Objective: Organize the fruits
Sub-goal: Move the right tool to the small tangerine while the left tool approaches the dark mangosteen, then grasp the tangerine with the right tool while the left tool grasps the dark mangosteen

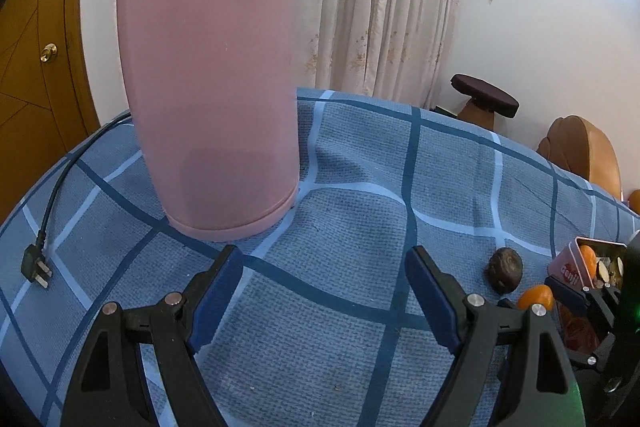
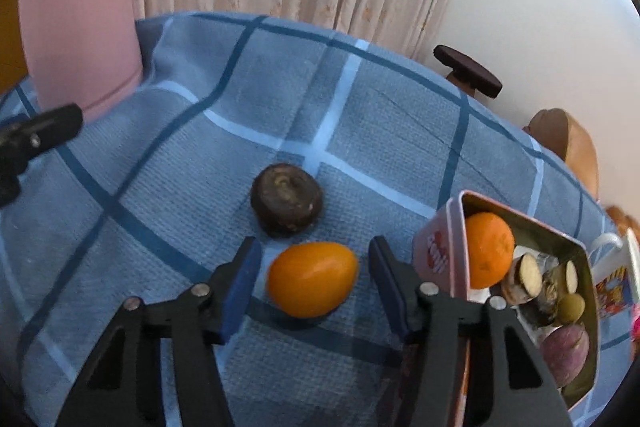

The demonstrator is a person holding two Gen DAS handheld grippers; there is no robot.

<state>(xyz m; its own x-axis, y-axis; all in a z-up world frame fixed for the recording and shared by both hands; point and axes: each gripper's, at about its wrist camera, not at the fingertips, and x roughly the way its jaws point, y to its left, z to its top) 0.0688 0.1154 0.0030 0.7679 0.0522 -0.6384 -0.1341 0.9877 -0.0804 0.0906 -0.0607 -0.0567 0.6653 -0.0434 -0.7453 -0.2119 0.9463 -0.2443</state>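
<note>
An oval orange fruit (image 2: 312, 279) lies on the blue checked cloth (image 2: 360, 131). My right gripper (image 2: 315, 247) straddles it with a small gap at each pad, so it is open. Just beyond lies a dark brown round fruit (image 2: 286, 200). To the right stands a pink tin (image 2: 456, 247) holding a round orange (image 2: 488, 249), a small green fruit (image 2: 572, 307), a purple root (image 2: 568, 351) and cut pieces. In the left wrist view, my left gripper (image 1: 324, 255) is open over bare cloth, with the dark fruit (image 1: 505, 269), the orange fruit (image 1: 536, 297) and the tin (image 1: 568, 269) at its right.
A tall pink kettle (image 1: 208, 75) stands on the cloth right in front of my left gripper, its black cord and plug (image 1: 36, 267) trailing to the left. A white mug (image 2: 608, 255) sits behind the tin. Curtains, a stool and a wooden chair lie beyond the table's far edge.
</note>
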